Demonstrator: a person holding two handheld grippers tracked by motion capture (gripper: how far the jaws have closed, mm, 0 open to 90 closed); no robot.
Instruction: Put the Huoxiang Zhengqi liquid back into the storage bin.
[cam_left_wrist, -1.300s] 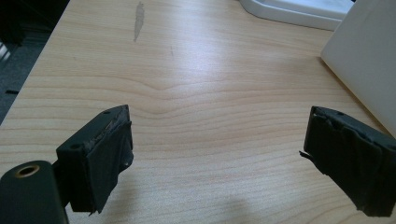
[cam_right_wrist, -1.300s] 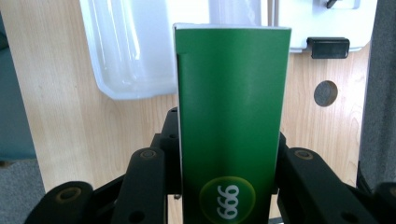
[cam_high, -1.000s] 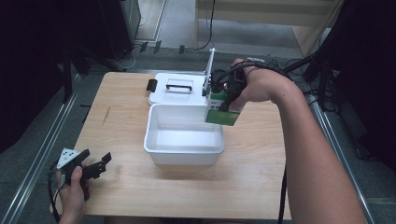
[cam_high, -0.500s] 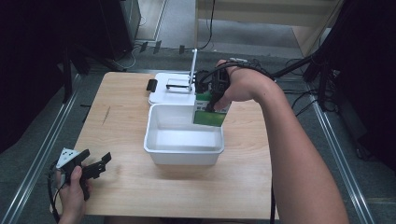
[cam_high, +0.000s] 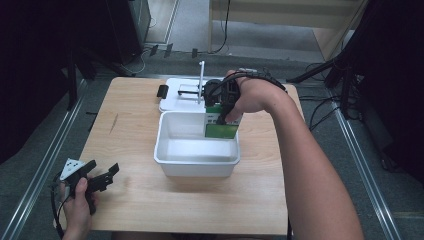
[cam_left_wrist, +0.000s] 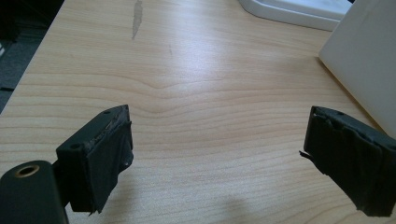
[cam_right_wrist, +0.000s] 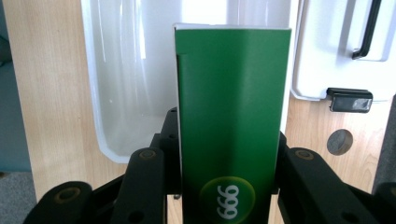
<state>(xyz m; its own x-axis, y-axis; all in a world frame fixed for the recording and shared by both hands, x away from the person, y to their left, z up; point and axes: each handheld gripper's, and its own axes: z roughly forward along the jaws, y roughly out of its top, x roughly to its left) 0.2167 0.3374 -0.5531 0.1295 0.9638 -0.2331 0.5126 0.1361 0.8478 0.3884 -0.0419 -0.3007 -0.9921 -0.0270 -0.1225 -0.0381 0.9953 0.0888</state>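
Green box (cam_right_wrist: 231, 126) between right gripper (cam_right_wrist: 229, 186) jaws

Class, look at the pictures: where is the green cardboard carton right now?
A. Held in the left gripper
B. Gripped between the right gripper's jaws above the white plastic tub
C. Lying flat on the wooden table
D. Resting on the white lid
B: the right gripper clamps the green cardboard carton from both sides, over the white plastic tub.

A lab-like recording room: wooden table (cam_high: 150, 200) between metal floor rails (cam_high: 42, 155), loose cables (cam_high: 320, 107), dark stands (cam_high: 345, 75).
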